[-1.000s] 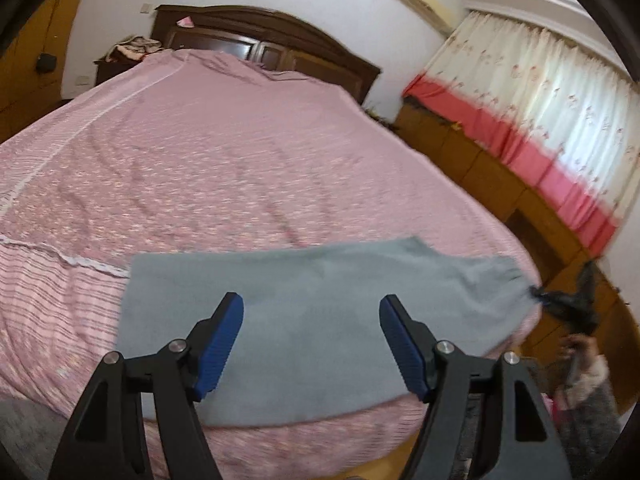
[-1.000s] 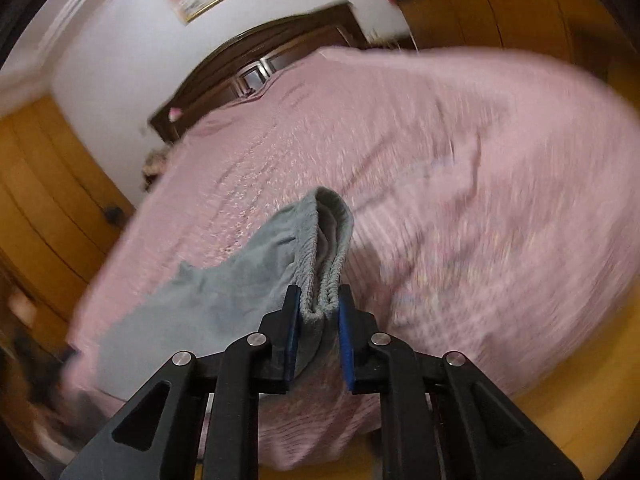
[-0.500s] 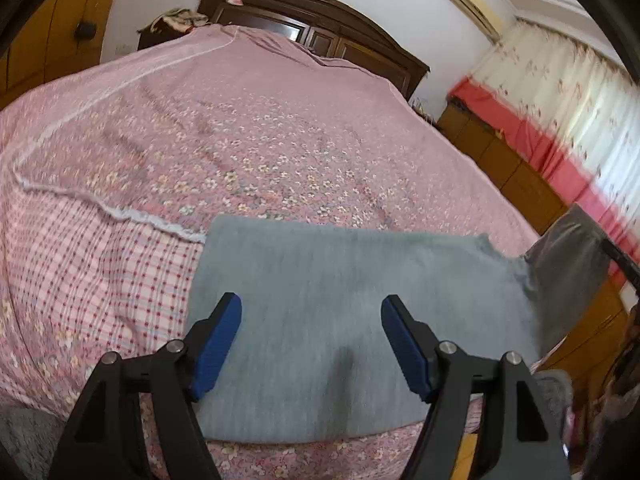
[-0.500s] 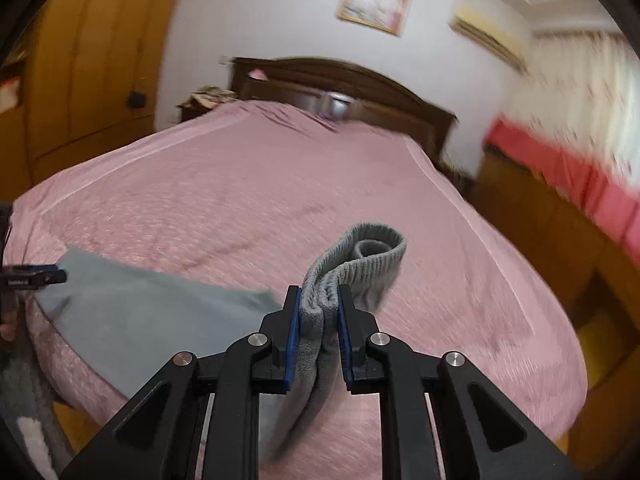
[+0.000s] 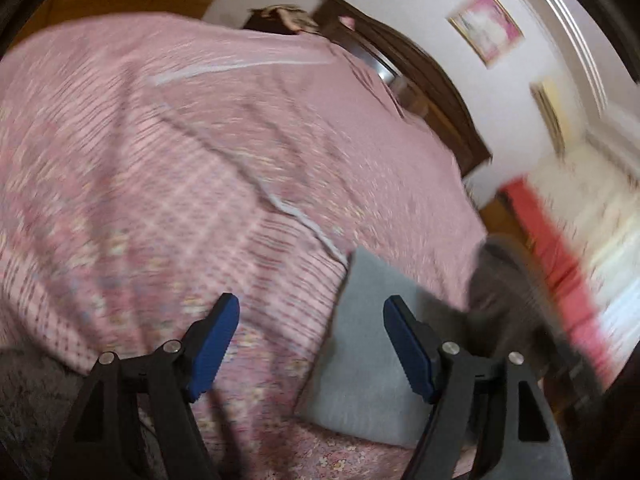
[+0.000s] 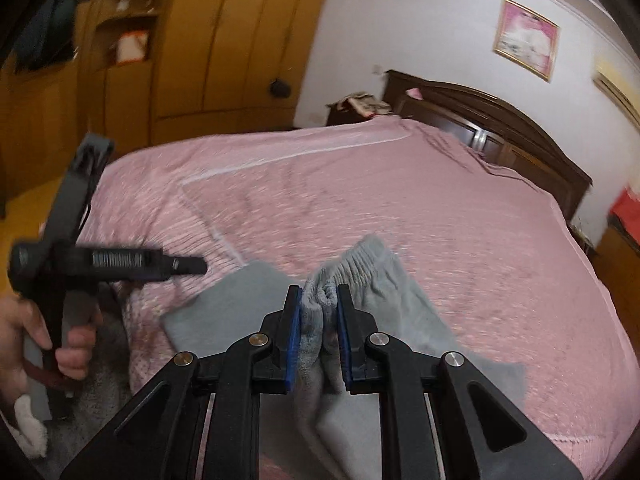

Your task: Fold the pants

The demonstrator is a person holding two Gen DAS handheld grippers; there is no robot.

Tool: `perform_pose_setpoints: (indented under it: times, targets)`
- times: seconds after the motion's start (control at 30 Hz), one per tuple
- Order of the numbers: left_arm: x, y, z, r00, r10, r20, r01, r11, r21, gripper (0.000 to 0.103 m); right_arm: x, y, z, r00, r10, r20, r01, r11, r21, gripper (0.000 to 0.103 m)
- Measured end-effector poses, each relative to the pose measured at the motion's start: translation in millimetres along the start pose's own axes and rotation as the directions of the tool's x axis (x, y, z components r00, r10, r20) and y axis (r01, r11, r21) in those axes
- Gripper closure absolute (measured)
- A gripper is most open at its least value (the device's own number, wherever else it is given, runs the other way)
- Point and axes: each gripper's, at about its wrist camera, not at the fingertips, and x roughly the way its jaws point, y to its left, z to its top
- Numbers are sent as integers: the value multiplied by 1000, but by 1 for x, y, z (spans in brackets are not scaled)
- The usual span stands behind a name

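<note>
While the right gripper (image 6: 319,328) pinches the waistband of the grey pants (image 6: 372,280) over the bed's near edge, the left gripper (image 5: 310,346) hangs wide and empty. Pink bedspread (image 6: 400,208) runs to a dark headboard (image 6: 500,128), white wall, wooden wardrobe (image 6: 180,40).

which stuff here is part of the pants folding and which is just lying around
In the job:
- grey pants
- right tool, shut on the waistband
- left tool, open, empty
- pink bedspread under the pants

Just lying about:
- framed picture
- headboard
- clutter on the nightstand
- wardrobe
</note>
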Motion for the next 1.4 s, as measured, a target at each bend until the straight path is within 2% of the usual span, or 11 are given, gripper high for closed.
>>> perform_pose_setpoints:
  times: [0.1, 0.27, 0.53, 0.87, 0.97, 1.03, 1.1, 1.17, 1.2, 1.3, 1.4]
  targets:
    - [-4, 17, 3, 999, -53, -14, 52, 997, -62, 25, 6, 17, 3, 1000, -8, 5, 8, 1000, -13, 86]
    - [-8, 20, 4, 998, -55, -33, 54, 998, -22, 25, -7, 27, 25, 996, -65, 59, 68, 997, -37, 86]
    - [-18, 35, 4, 995, -91, -41, 89, 995, -50, 25, 30, 94, 17, 1000, -17, -14, 13, 973, -230, 86]
    - [-33, 69, 6, 988, -152, -40, 146, 982, -122, 25, 62, 117, -4, 995, -41, -91, 12, 954, -299, 85]
    - [-38, 77, 5, 987, -157, -37, 151, 980, -130, 25, 68, 126, -13, 994, -41, -103, 5, 944, -331, 81]
    - [-41, 82, 4, 987, -157, -37, 151, 980, -130, 25, 67, 130, -16, 989, 42, -140, -83, 950, -301, 60]
    - [-43, 85, 4, 986, -161, -38, 154, 979, -133, 25, 50, 125, -9, 972, 176, -152, -204, 961, -189, 52]
    - [-46, 85, 5, 985, -166, -43, 159, 979, -123, 25, 22, 113, -3, 945, 316, -82, -323, 942, -92, 49]
    - [-49, 82, 6, 985, -168, -32, 163, 979, -118, 26, 5, 103, -3, 937, 345, -48, -348, 936, -55, 41]
    - [-70, 67, 10, 980, -194, 37, 194, 981, -12, 26, -25, 66, -14, 937, 344, -61, -344, 939, 4, 37]
    - [-80, 34, 2, 981, -189, 36, 180, 969, 167, 25, -47, -1, -34, 950, 298, -89, -289, 952, 102, 36]
